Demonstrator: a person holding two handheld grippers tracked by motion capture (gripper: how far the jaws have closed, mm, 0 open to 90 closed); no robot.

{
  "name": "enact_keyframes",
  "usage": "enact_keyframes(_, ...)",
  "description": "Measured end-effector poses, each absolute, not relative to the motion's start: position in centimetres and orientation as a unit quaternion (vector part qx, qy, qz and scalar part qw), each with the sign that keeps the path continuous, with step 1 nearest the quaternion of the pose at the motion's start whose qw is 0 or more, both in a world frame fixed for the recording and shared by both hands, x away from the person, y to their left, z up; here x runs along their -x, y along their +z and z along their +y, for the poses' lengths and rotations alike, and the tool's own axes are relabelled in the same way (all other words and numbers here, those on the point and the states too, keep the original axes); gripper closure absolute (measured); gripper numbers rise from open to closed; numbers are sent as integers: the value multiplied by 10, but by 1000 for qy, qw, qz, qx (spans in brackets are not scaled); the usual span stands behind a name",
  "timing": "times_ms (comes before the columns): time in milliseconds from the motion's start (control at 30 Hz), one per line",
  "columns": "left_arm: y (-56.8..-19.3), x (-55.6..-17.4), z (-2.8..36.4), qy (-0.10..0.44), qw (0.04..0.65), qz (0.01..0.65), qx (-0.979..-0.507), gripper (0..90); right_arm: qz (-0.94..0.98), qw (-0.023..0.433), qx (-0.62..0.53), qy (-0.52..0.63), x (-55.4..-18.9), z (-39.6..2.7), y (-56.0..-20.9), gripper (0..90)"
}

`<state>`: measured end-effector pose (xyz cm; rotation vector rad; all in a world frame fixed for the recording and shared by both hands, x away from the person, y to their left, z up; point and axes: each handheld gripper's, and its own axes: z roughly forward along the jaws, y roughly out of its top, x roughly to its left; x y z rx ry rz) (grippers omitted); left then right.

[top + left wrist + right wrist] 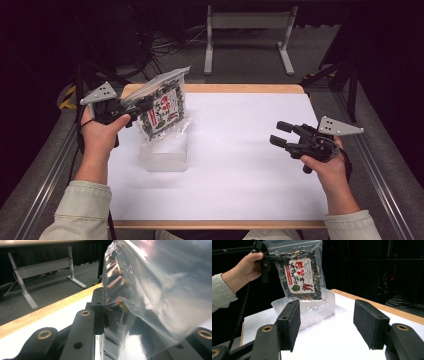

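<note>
Left gripper [131, 111] clamps the printed clear plastic food pouch [164, 109] by one edge above the clear plastic tub [165, 156] near the table's left edge. Right gripper [281, 134] hangs open, empty. Edge-held, the pouch may swing, catch the rim and miss.

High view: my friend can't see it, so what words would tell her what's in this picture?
The left gripper holds a clear printed food bag over a see-through plastic tub on a white table. The right gripper waits off to the right, its jaws open and empty.
</note>
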<state>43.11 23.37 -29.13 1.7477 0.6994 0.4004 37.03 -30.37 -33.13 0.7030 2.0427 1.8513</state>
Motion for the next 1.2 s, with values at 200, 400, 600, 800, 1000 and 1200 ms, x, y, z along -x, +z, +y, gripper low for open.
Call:
enact_keyframes(200, -295, -432, 234, 164, 566, 306, -748, 729, 711, 148, -245, 642, -370, -303, -332, 392)
enact_keyframes(400, -296, -432, 231, 168, 547, 312, -758, 729, 713, 148, -245, 641, -371, -302, -333, 390)
enact_keyframes(600, -297, -433, 228, 169, 535, 313, -766, 729, 712, 148, -245, 641, -370, -303, -333, 389)
enact_keyframes(800, -301, -436, 221, 171, 525, 311, -773, 729, 712, 147, -246, 642, -371, -303, -333, 388)
enact_keyframes(1000, -305, -439, 218, 169, 523, 306, -777, 729, 711, 146, -247, 642, -371, -304, -334, 386)
enact_keyframes(1200, -315, -443, 216, 161, 522, 310, -778, 729, 711, 145, -248, 642, -371, -303, -334, 385)
